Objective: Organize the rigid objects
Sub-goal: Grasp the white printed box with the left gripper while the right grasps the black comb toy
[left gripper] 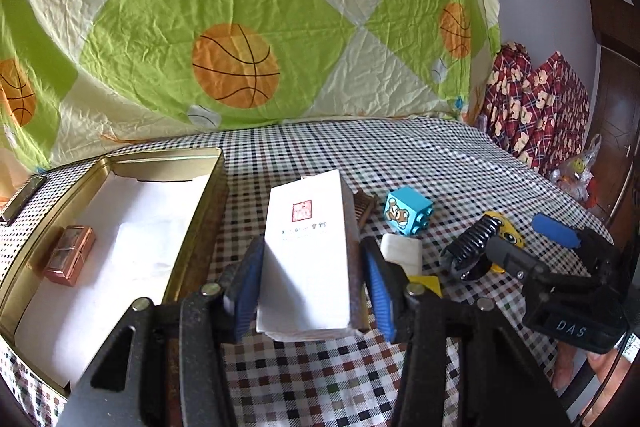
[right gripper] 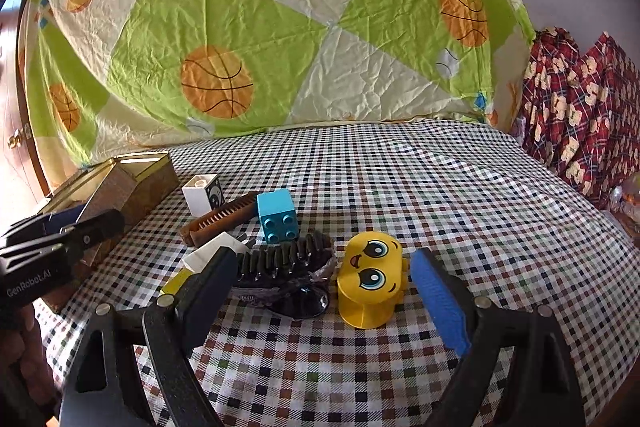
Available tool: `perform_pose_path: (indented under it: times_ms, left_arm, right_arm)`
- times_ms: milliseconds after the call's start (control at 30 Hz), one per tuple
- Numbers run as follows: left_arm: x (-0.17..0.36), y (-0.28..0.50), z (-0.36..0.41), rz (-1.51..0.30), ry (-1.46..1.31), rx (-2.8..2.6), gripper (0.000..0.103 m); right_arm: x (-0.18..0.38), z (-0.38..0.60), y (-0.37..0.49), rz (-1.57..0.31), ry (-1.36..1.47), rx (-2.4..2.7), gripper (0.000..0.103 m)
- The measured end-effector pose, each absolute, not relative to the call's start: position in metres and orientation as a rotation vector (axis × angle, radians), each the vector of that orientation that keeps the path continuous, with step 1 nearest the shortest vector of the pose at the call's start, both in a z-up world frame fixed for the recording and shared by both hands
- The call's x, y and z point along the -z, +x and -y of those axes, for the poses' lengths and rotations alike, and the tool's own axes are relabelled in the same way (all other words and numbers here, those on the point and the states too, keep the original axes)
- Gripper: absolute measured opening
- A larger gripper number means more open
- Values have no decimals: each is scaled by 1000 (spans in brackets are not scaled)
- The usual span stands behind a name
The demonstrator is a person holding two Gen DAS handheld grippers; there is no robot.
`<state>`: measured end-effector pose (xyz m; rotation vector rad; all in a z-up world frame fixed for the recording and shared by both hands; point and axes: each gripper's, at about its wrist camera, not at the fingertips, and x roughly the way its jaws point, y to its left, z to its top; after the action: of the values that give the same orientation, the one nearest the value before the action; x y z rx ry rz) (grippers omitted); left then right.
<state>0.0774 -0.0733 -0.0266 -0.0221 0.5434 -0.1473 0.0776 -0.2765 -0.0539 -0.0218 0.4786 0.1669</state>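
My left gripper [left gripper: 312, 247] is shut on a tall white box [left gripper: 308, 255] with a red seal, its blue pads pressed on both sides, just right of an open gold tin [left gripper: 200, 223]. In the tin lies a small copper-coloured box [left gripper: 70, 255] on white lining. My right gripper [right gripper: 324, 255] is open. A yellow cartoon-face toy [right gripper: 372, 275] and a black ribbed brush [right gripper: 284, 259] lie between its fingers, untouched. Behind them are a blue block [right gripper: 278, 215], a brown comb [right gripper: 220, 219], a white cube [right gripper: 202, 199] and a white-and-yellow piece [right gripper: 212, 255].
Everything rests on a checked cloth [right gripper: 440, 195] over a bed. A basketball-print quilt [right gripper: 280, 47] rises behind it, and red plaid bedding [right gripper: 580, 107] is piled at the right. The tin's lid [left gripper: 20, 199] lies at the far left.
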Motion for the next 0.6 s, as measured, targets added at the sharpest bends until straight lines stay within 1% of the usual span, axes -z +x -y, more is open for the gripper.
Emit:
perform_pose_path:
  times_ms: [167,267,433,600]
  left_arm:
    - [27,78,75,-547,-20,157,47]
    - [28,78,76,-546,-17,158,47]
    - [29,76,73,-552,-31,166,47]
    - [30,77,72,-556,-41,175,47]
  right_arm:
    - [56,263,88,-543,-100,-189,90]
    - [57,254,95,-581,-145,-200,97]
    - [58,246,106,-618,-199,-181,97]
    - [64,246,118,-676,-189,-203,97]
